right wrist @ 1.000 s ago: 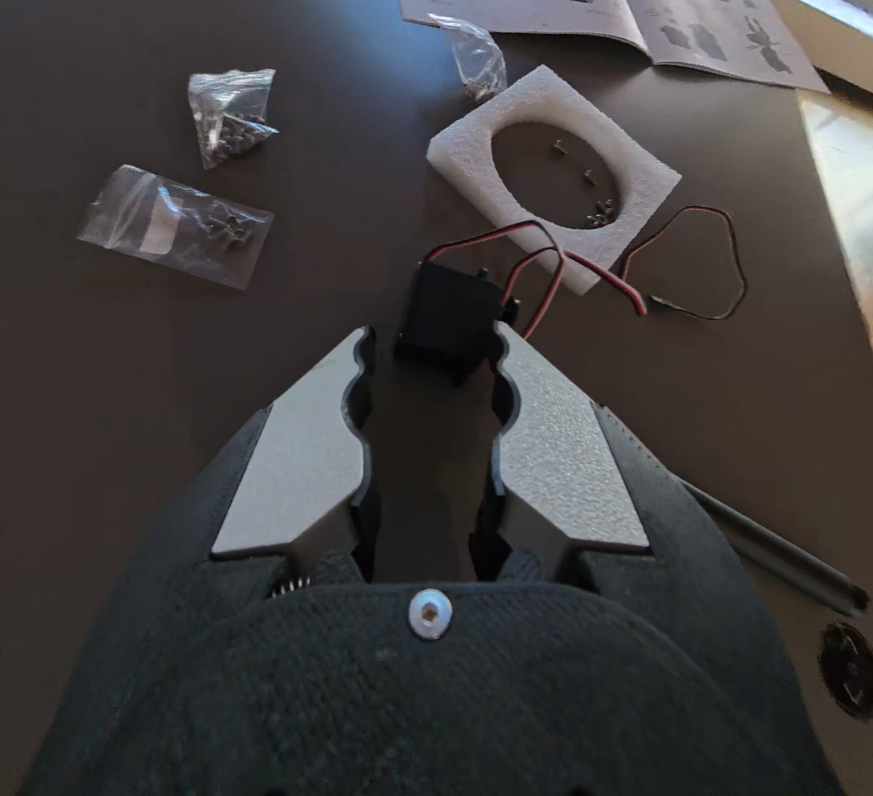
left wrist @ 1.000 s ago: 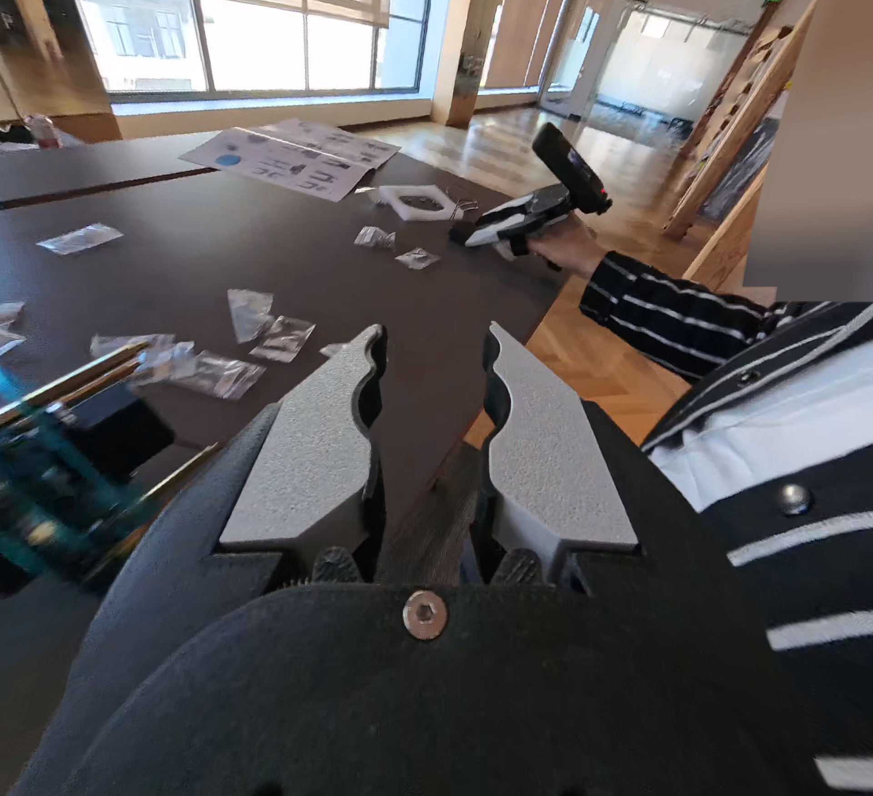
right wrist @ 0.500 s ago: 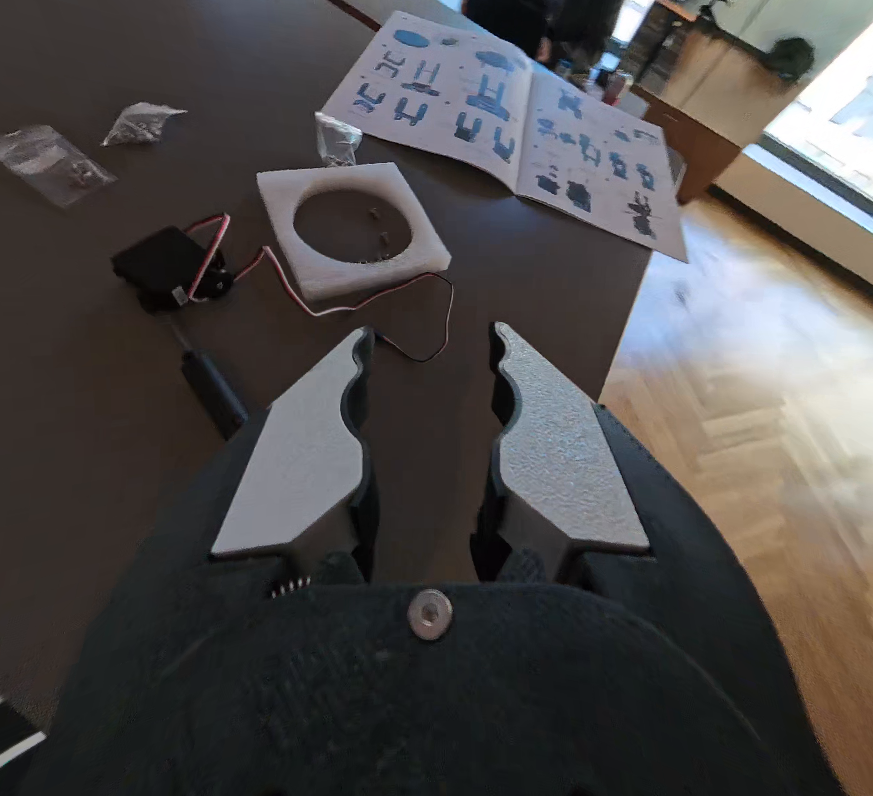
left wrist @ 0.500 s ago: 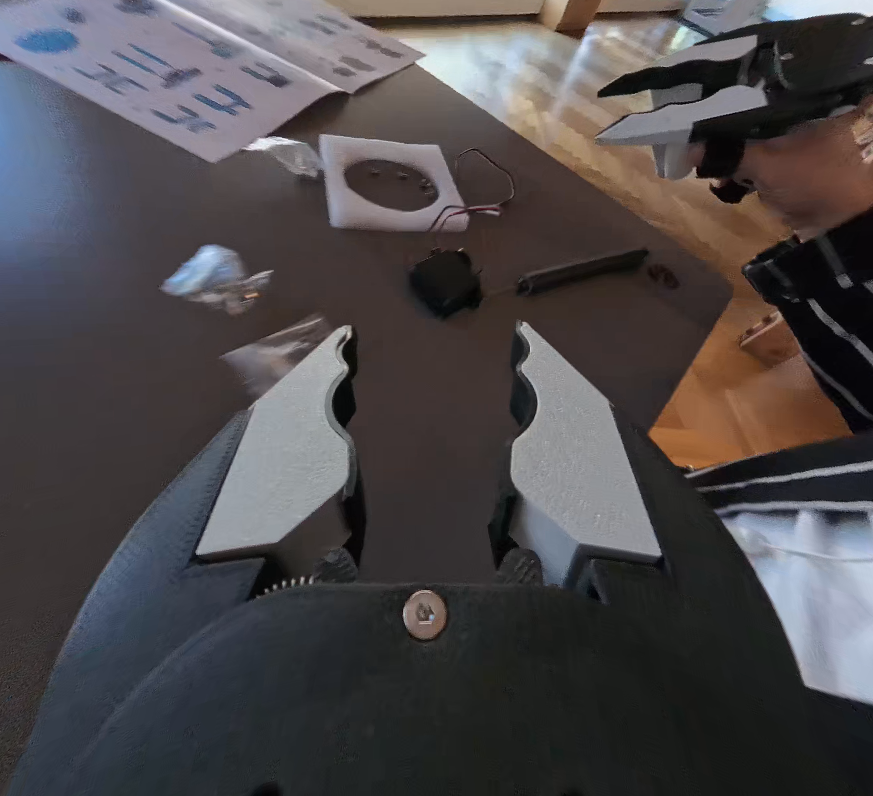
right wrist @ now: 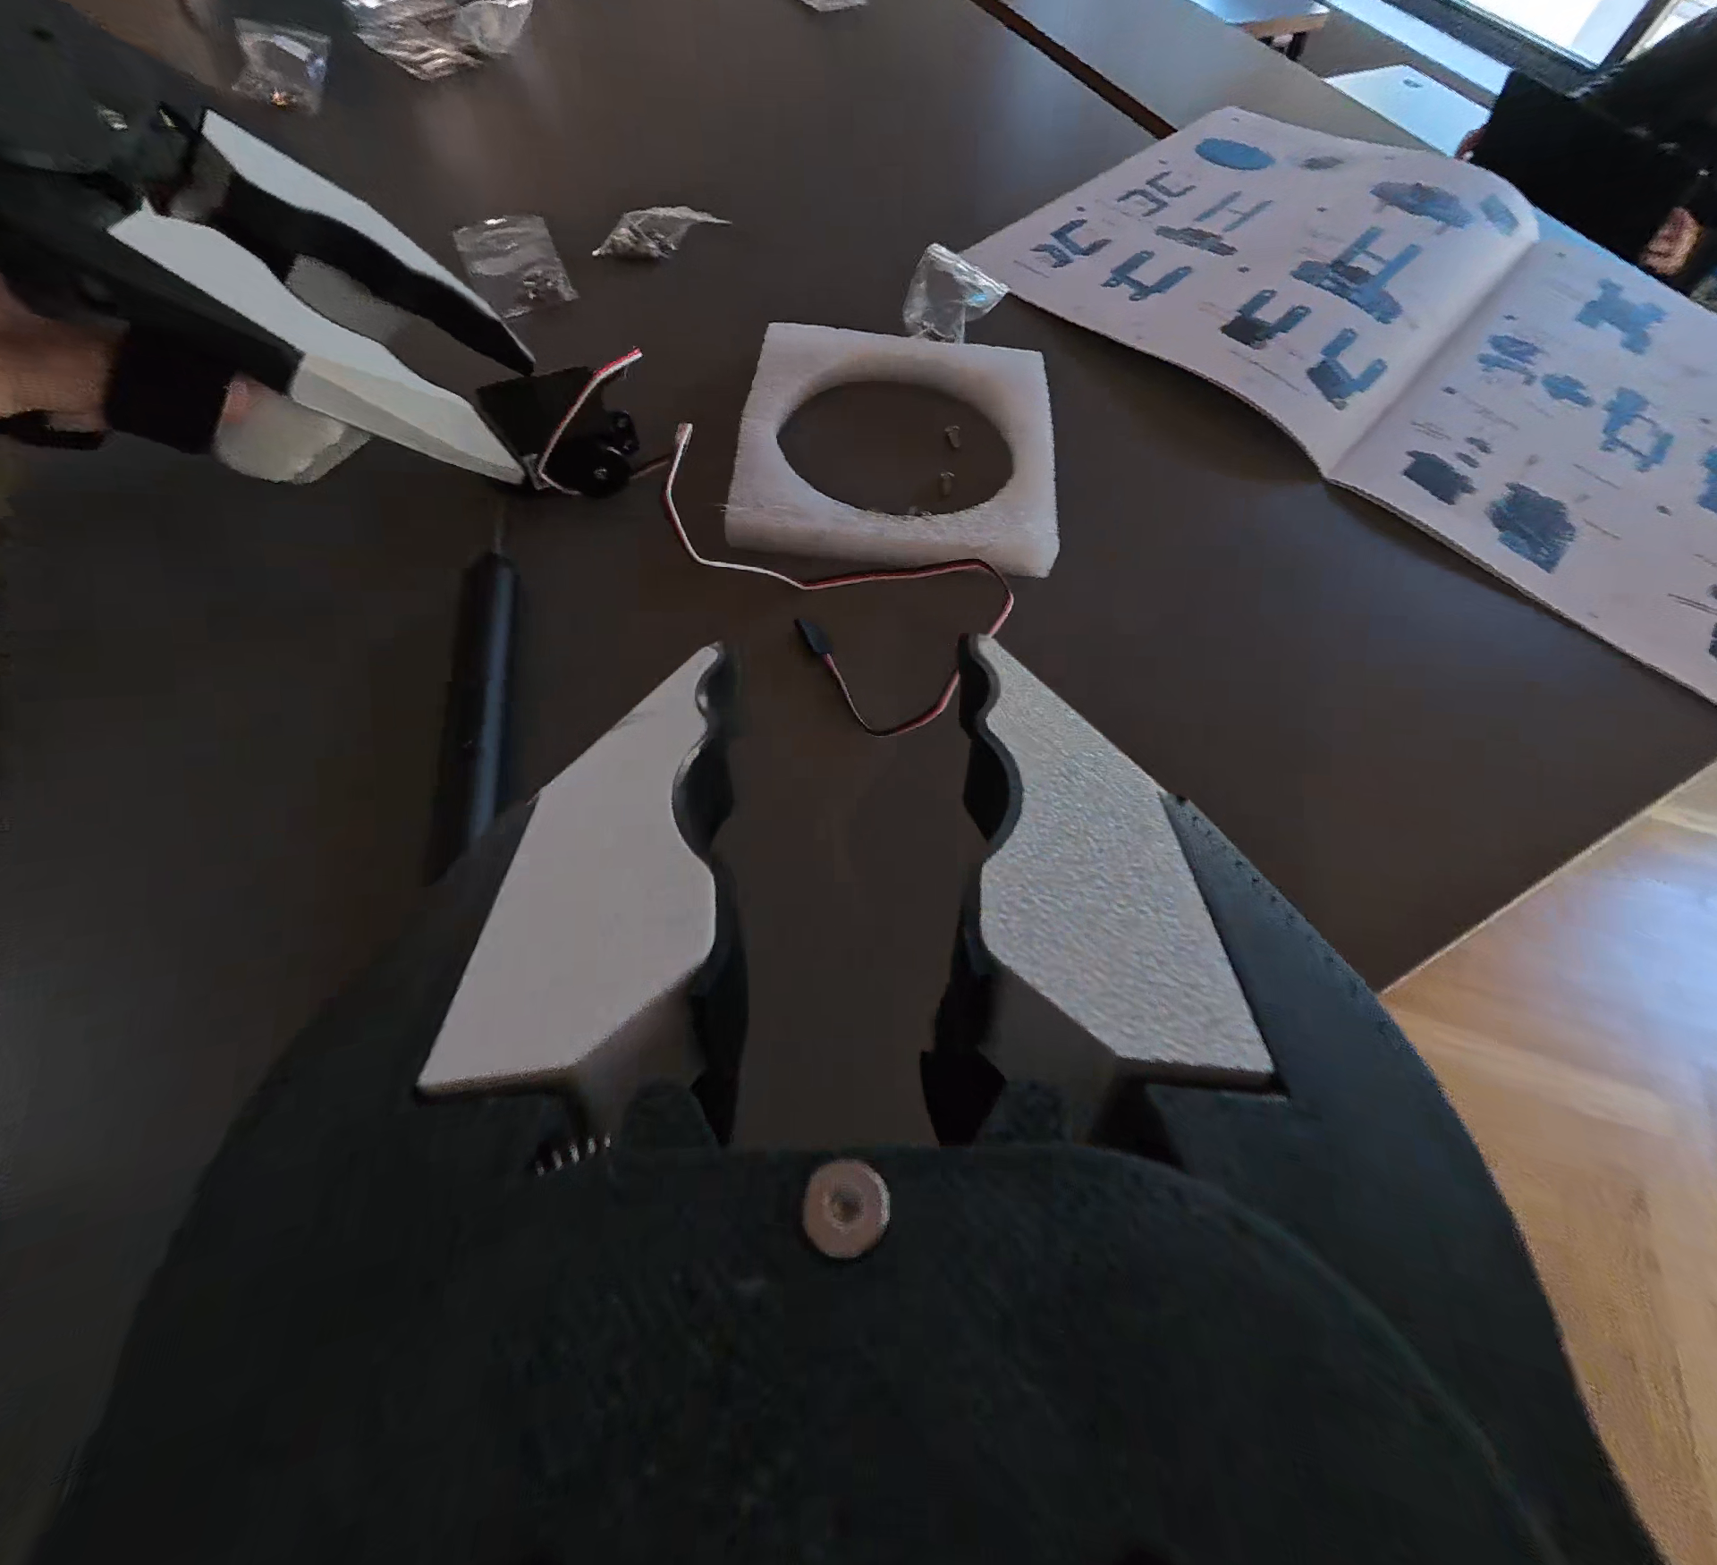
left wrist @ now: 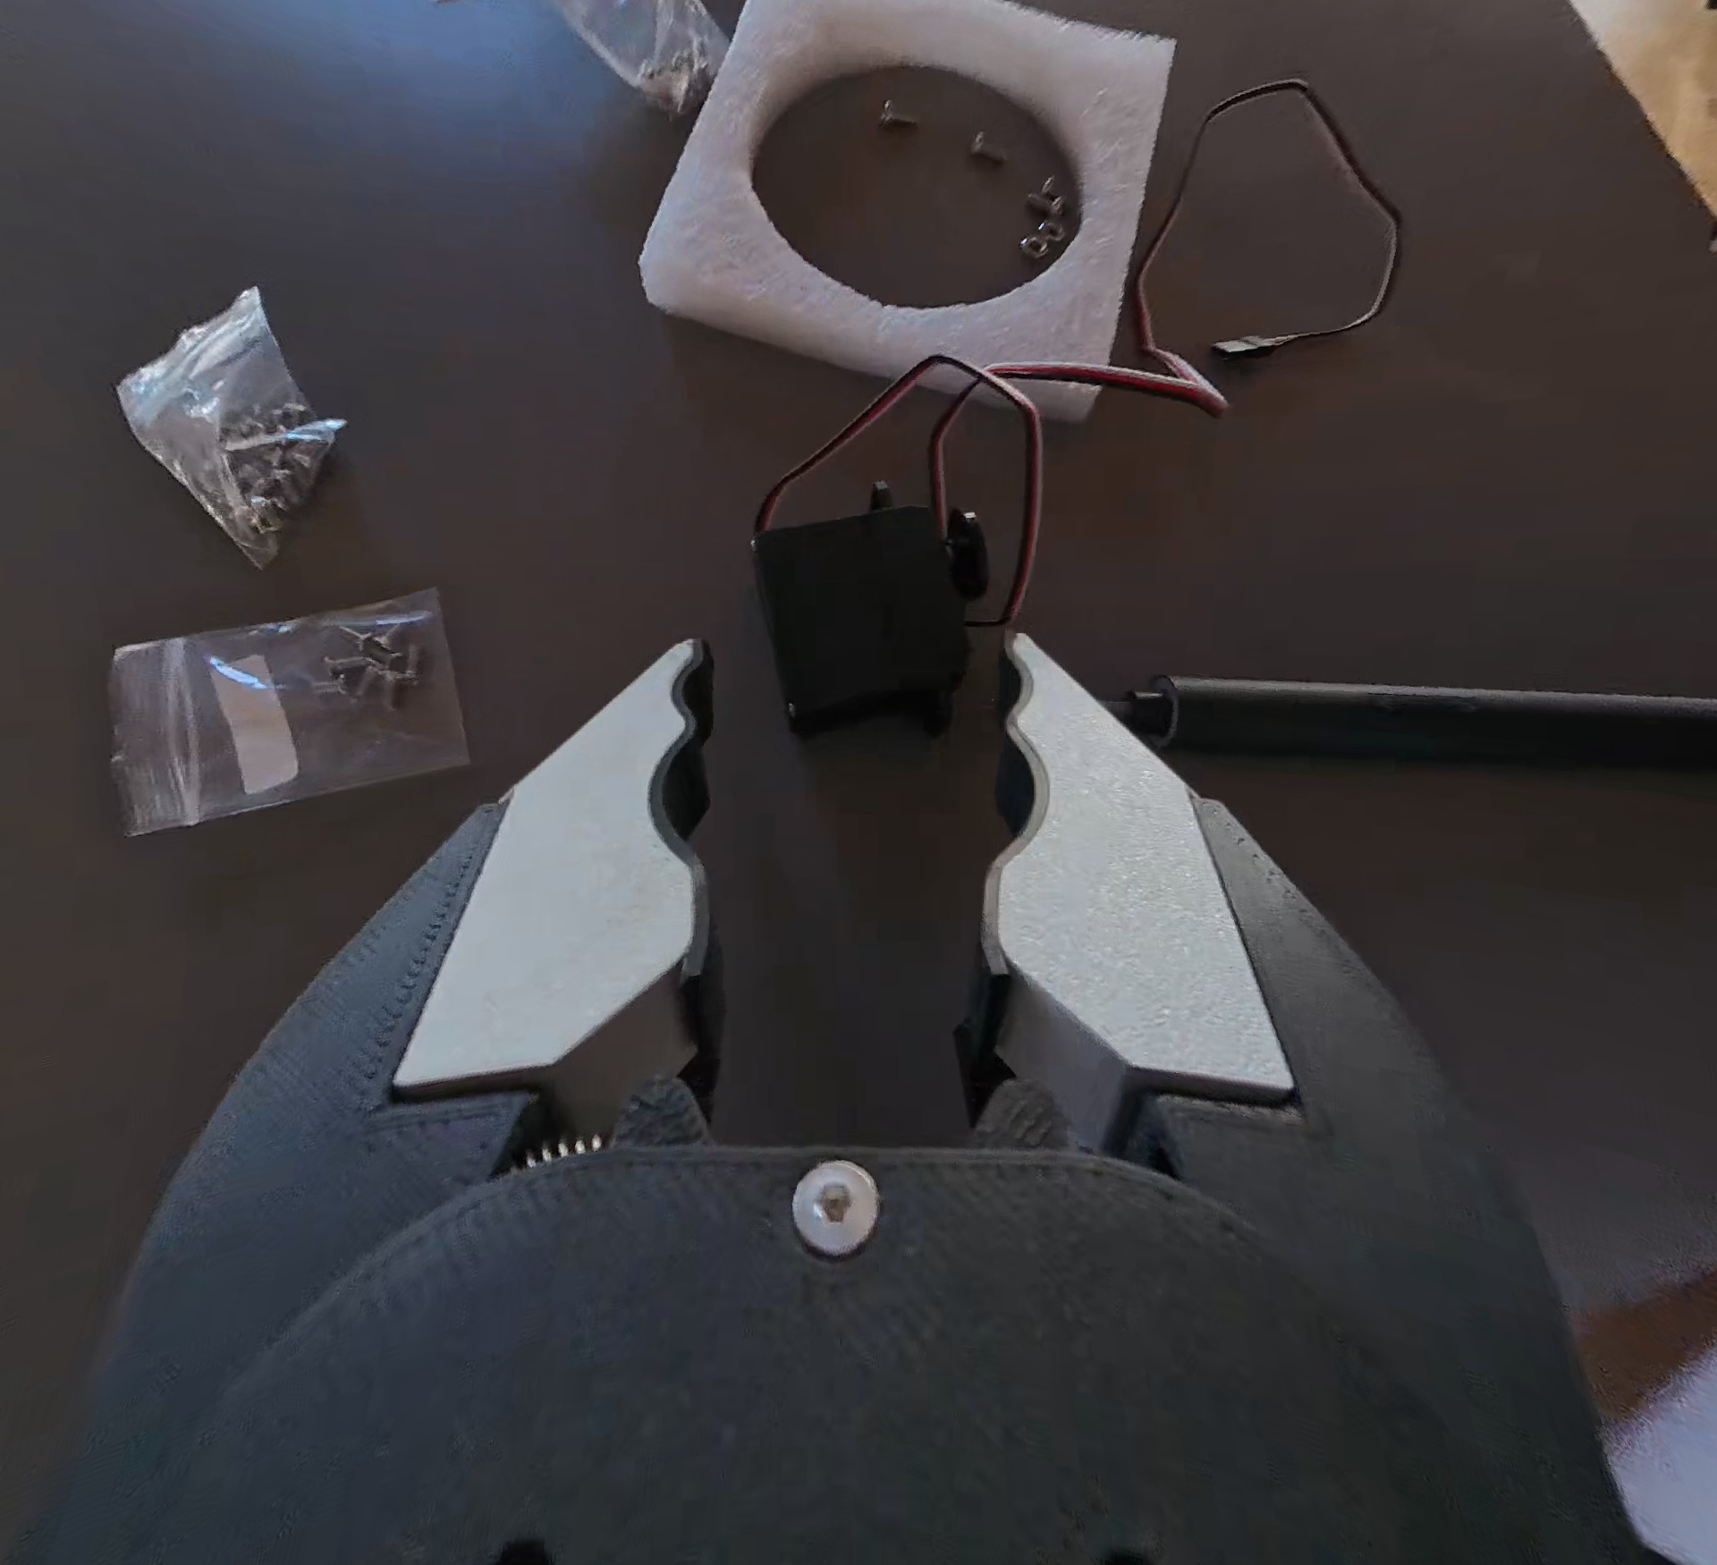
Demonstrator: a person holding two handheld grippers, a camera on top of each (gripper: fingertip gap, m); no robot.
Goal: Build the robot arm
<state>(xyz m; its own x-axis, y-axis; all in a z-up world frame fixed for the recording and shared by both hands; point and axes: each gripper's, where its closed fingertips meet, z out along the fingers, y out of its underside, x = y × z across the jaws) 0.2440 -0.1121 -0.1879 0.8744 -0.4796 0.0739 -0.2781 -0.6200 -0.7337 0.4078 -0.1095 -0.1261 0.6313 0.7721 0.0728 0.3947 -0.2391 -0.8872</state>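
A small black servo [left wrist: 859,601] with a red, white and black wire lies on the dark table [left wrist: 465,313]. My left gripper [left wrist: 855,654] is open, with its fingertips on either side of the servo's near end, not closed on it. In the right wrist view the left gripper [right wrist: 516,415] straddles the servo [right wrist: 581,429]. My right gripper [right wrist: 844,652] is open and empty, hovering over the wire's black connector [right wrist: 813,638]. A white foam square [left wrist: 929,15] with a round hole lies just beyond the servo, with small screws [left wrist: 1041,210] inside the hole.
A black rod-like tool [left wrist: 1440,721] lies right of the servo. Clear bags of screws [left wrist: 232,424] [left wrist: 279,703] lie to the left, another [left wrist: 632,6] by the foam. An open booklet [right wrist: 1394,294] lies beyond. The table edge and wood floor [right wrist: 1579,1056] are to the right. My right gripper's tips are some 15 centimeters from the white foam square [left wrist: 929,15].
My left gripper swung down over the servo and opened wider around it. My right gripper drew back from the servo toward the table edge and now hovers over the wire end.
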